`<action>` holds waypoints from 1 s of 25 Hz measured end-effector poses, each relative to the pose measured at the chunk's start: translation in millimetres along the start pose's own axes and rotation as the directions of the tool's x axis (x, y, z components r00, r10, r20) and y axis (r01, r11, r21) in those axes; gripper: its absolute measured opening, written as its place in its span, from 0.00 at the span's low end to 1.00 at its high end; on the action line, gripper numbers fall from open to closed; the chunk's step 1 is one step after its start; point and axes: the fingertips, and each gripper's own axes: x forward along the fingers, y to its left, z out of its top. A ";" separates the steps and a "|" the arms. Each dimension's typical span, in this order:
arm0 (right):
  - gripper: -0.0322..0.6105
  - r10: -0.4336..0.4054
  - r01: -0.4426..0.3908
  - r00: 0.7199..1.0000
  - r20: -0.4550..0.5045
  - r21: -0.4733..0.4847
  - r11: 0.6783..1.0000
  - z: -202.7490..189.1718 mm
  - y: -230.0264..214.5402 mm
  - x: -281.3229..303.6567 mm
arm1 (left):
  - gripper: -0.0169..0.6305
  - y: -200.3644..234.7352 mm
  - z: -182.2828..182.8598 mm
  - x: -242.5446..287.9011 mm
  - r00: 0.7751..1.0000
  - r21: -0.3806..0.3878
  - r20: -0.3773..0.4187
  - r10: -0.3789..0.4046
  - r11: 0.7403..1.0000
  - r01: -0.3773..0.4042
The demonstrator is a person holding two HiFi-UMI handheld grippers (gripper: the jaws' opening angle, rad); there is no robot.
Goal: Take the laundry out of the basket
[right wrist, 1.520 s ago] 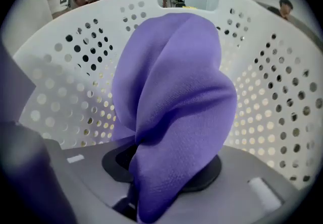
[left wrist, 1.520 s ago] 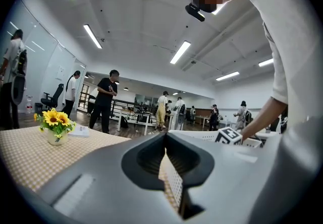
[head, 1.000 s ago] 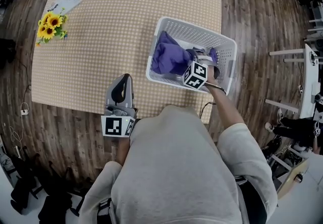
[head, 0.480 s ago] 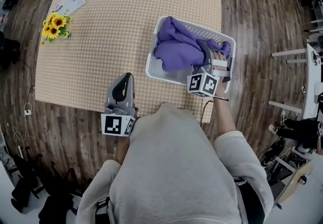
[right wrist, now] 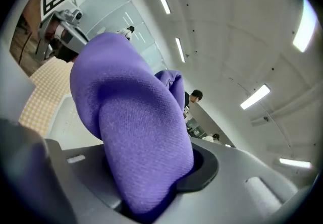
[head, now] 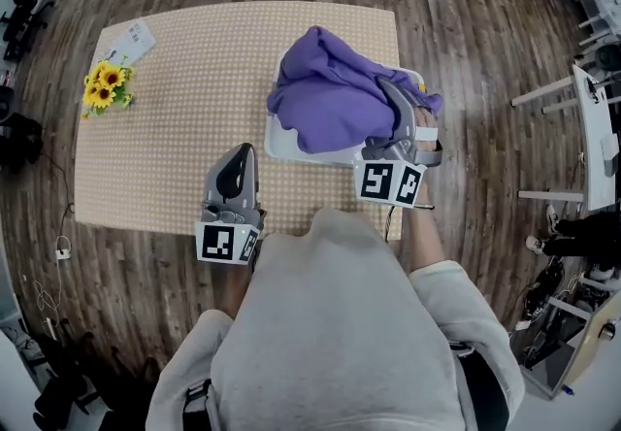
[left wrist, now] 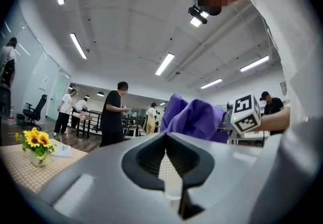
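Laundry lift at the beige checked table (head: 175, 128): a bulky purple knit garment (head: 325, 94) hangs bunched over the white plastic basket (head: 291, 149) at the table's right edge, a thick fold clamped in the right gripper (head: 391, 101). Most cloth looks clear of the rim; raising it higher before swinging left toward bare tabletop should stop the hem dragging the light basket. The left gripper (head: 240, 152), jaws together and empty, waits at the near edge.
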 end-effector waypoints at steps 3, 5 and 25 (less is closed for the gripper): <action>0.29 -0.005 0.001 1.000 0.029 0.152 0.988 0.4 -10.5 -10.5 | 0.04 -7.9 7.8 -0.4 1.000 0.015 0.015 -0.008 1.000 0.008; 0.29 -0.009 -0.013 0.998 0.069 0.315 0.949 1.9 -20.5 -19.1 | 0.04 -12.8 11.4 -1.8 1.000 0.023 0.020 -0.009 1.000 0.009; 0.28 -0.068 -0.241 0.937 0.344 0.772 0.588 -0.1 -42.7 -101.4 | 0.04 -79.3 39.7 -31.4 0.999 0.129 0.029 -0.015 0.992 0.011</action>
